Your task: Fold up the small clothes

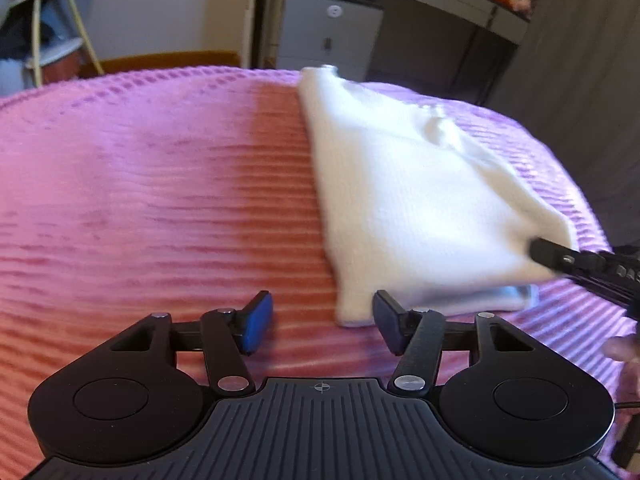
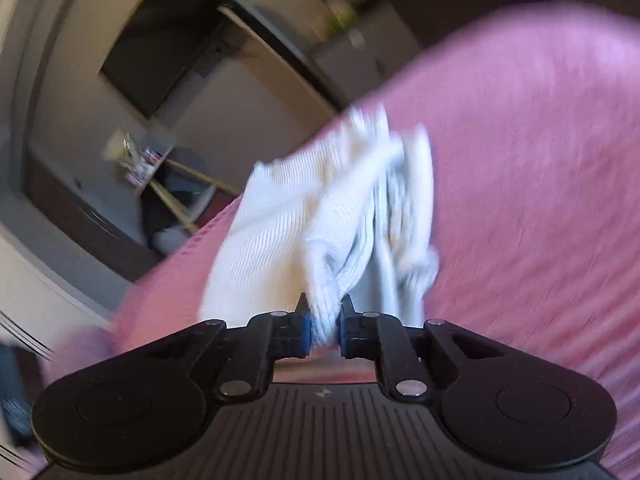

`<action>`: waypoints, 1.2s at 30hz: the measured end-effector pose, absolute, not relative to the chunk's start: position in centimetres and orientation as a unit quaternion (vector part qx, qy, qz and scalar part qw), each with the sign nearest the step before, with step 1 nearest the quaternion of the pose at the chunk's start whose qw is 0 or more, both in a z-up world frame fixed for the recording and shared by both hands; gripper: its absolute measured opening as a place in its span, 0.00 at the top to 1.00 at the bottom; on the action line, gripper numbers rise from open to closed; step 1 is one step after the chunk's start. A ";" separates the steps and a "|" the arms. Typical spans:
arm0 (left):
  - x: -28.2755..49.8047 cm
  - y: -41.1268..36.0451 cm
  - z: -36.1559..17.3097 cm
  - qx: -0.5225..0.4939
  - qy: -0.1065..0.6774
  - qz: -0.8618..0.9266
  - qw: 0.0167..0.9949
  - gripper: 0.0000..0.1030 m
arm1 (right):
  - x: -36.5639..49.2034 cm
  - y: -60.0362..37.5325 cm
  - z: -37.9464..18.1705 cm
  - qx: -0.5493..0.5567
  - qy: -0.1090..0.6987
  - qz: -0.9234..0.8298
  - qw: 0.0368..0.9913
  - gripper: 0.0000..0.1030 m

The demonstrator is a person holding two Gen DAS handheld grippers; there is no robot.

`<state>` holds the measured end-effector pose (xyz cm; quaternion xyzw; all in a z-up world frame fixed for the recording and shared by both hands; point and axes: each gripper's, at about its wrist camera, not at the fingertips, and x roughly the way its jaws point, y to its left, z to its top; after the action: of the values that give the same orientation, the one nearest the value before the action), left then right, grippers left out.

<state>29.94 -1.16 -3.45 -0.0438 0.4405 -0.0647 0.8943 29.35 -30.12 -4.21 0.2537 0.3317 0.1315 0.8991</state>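
Right tongs (image 2: 323, 326) clenched on white garment (image 1: 420, 200) atop pink bed (image 1: 160, 200); left tongs (image 1: 320, 322) released, empty, near its left corner.

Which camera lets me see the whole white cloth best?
The left wrist view: the white cloth lies folded on the pink blanket, nearly all visible. The right wrist view shows only a blurry bunched edge pinched in the right gripper.
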 end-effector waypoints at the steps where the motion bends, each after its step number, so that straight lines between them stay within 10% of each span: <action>1: 29.9 -0.9 -3.3 -0.032 0.437 -0.059 0.897 0.41 | 29.3 -30.1 -4.4 0.237 0.345 0.123 0.900 0.88; 5: 30.5 -0.1 -2.4 -0.004 0.416 -0.044 0.908 0.37 | 29.1 -29.9 -3.8 0.177 0.362 0.069 0.912 0.74; 14: 36.1 -2.9 -2.1 -0.015 0.374 -0.048 0.926 0.23 | 32.9 -23.9 0.9 0.091 0.254 0.053 0.961 0.73; 36: 36.8 -2.4 -4.9 -0.047 0.411 -0.079 0.907 0.11 | 32.5 -22.5 -4.2 -0.011 0.301 0.103 0.948 0.78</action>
<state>36.80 -2.39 -4.93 -0.0469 0.4112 -0.0786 0.9070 32.49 -22.46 -4.22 -0.0107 0.3010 0.1030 0.9480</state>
